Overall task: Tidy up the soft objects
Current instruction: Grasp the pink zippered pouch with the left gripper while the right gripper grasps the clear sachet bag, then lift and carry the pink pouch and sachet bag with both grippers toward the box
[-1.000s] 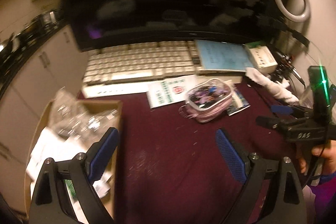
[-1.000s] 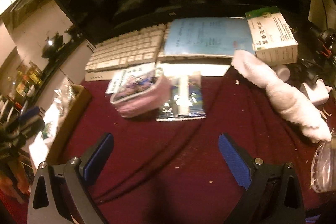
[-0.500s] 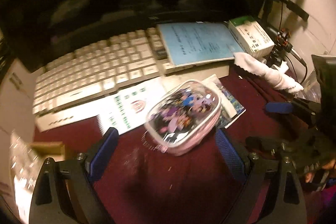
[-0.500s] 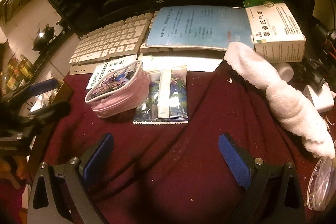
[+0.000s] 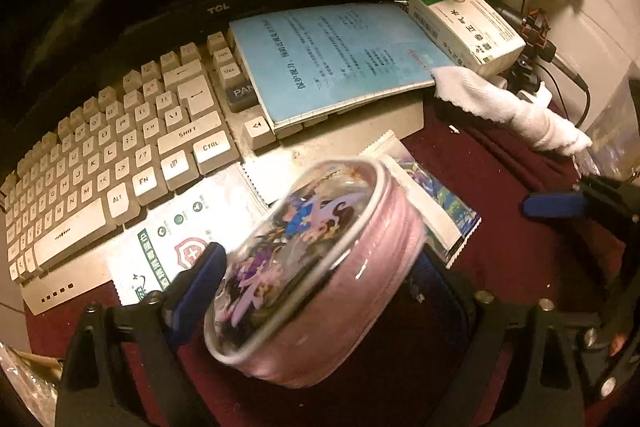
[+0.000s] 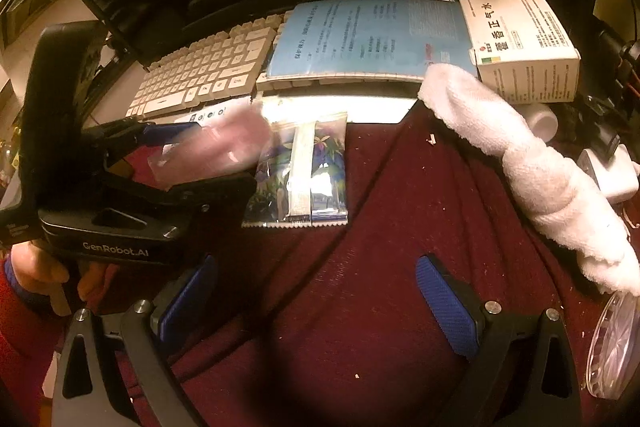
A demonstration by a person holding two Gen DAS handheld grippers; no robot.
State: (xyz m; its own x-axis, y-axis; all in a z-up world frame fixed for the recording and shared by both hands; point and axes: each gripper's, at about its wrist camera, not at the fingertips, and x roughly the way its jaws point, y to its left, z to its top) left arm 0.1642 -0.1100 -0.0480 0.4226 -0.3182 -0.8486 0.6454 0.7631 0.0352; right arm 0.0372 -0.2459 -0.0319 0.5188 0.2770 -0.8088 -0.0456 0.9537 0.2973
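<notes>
A pink pouch point(image 5: 320, 267) with a clear cartoon-printed top lies tilted between the fingers of my left gripper point(image 5: 320, 279). The jaws are closing, and both blue pads touch the pouch's sides. In the right wrist view the same pouch point(image 6: 216, 151) is blurred inside the left gripper point(image 6: 192, 163), which a hand holds. A rolled white towel point(image 6: 532, 171) lies at the right on the maroon cloth point(image 6: 400, 227). My right gripper point(image 6: 316, 299) hovers open over bare cloth with nothing between its fingers.
A flat printed sachet point(image 6: 304, 171) lies just right of the pouch. Behind are a beige keyboard point(image 5: 120, 155), a blue notebook point(image 5: 340, 59), a green-and-white medicine box point(image 5: 464, 27) and a dark monitor. A clear plastic lid point(image 6: 612, 343) sits at the right edge.
My left gripper swung right and down from the cardboard box side onto the pink pouch, and its jaws narrowed around it. The right gripper barely moved.
</notes>
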